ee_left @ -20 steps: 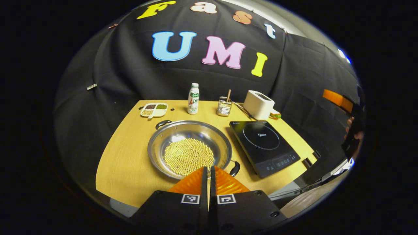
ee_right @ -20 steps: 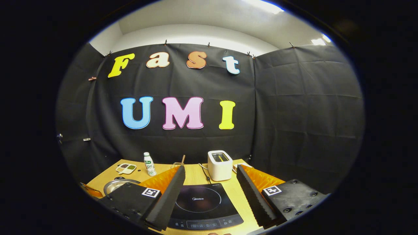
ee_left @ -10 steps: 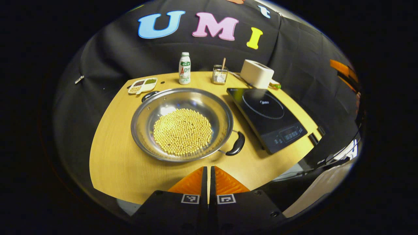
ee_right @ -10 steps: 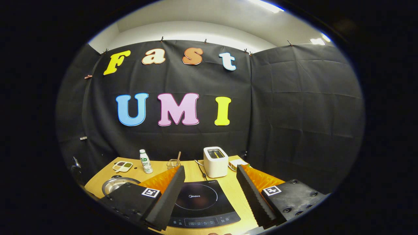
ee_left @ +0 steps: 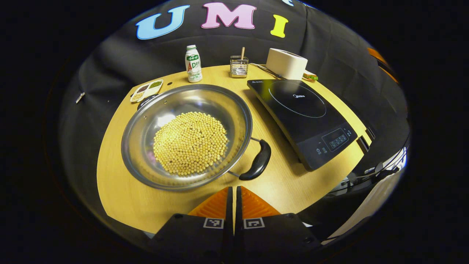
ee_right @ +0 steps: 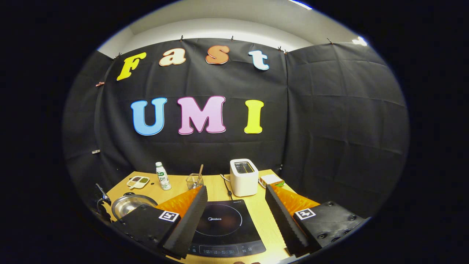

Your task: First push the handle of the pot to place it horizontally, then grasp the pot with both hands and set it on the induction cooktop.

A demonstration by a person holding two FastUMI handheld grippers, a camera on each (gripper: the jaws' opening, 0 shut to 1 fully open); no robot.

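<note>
Two black loop handles are where we would take hold of the steel pot (ee_left: 187, 135): the near handle (ee_left: 258, 161) sticks out toward the right front, the far handle (ee_left: 146, 101) peeks past the opposite rim, so they lie on a diagonal. The pot sits on the left half of the bench (ee_left: 121, 190), just beside the induction cooktop (ee_left: 300, 117). It carries a mound of soybeans (ee_left: 189, 142), so we judge it fairly heavy, stiff, slick on its polished wall, and apt to spill if tilted.

Our left tongs (ee_left: 233, 196) are pressed together, hovering just short of the pot's near rim, well placed to nudge the near handle. Our right tongs (ee_right: 234, 216) are spread wide above the cooktop.

Bare bench lies near the pot; a bottle (ee_left: 193, 63), a divided dish (ee_left: 146, 90), a wire holder (ee_left: 239, 66) and a toaster (ee_left: 286, 63) line the far edge.
</note>
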